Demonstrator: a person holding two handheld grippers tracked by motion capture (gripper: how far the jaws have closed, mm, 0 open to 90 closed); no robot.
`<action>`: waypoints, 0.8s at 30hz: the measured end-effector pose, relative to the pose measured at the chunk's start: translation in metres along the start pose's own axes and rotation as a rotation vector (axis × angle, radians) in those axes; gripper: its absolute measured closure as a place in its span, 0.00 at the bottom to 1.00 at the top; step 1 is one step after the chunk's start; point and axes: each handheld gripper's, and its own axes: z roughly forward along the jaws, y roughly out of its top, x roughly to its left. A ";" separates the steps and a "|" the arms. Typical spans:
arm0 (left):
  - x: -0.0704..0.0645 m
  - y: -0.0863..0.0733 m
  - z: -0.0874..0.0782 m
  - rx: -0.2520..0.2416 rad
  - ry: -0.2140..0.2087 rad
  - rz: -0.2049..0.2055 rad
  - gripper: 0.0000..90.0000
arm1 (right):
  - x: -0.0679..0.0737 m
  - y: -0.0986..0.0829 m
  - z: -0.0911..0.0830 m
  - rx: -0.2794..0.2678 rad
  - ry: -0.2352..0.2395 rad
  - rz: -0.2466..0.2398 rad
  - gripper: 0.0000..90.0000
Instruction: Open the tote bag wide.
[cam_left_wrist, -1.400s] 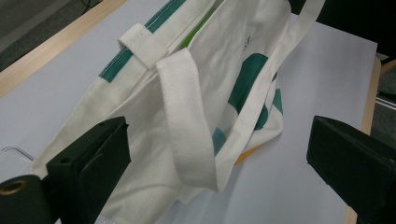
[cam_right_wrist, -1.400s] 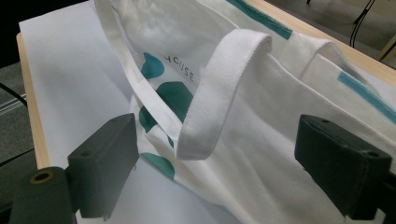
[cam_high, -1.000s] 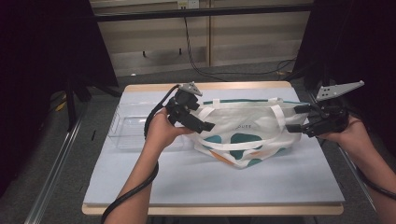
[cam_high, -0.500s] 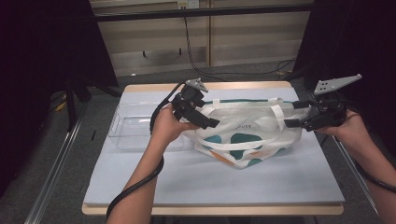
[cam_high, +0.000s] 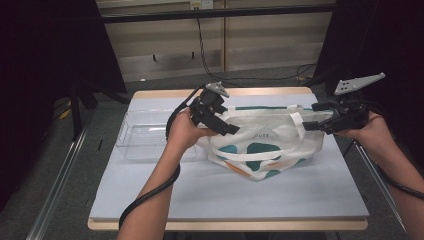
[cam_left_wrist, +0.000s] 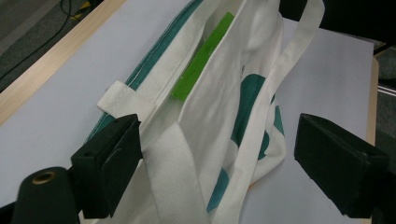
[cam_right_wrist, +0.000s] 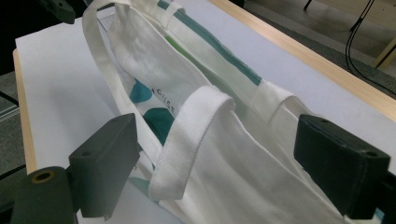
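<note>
Tote bag (cam_high: 265, 145) lies on its side at mid-desk, mouth toward the far edge, white cloth with teal and orange patches. Left gripper (cam_high: 227, 126) sits at the bag's left end, jaws spread wide; in the left gripper view one strap (cam_left_wrist: 175, 177) and the bag's rim lie between the jaws, cloth against the left jaw, right jaw clear of it. Green flat item (cam_left_wrist: 203, 56) shows inside the bag mouth. Right gripper (cam_high: 312, 120) sits at the bag's right end, jaws also spread wide; a folded strap loop (cam_right_wrist: 191, 140) and the rim lie between them, not pinched.

Clear tray (cam_high: 142, 142) stands just left of the bag. Desk (cam_high: 225, 200) in front of the bag is bare to the near edge; far edge lies close behind the bag.
</note>
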 end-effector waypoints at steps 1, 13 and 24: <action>0.001 0.001 0.001 -0.001 -0.002 0.000 0.17 | -0.001 0.000 0.000 0.001 -0.004 0.003 0.15; 0.006 0.013 0.010 0.004 -0.010 0.019 0.33 | -0.009 0.007 0.005 0.000 -0.004 0.020 0.15; 0.004 0.010 0.023 0.059 -0.021 0.041 0.65 | -0.013 0.011 0.009 -0.004 0.000 0.037 0.15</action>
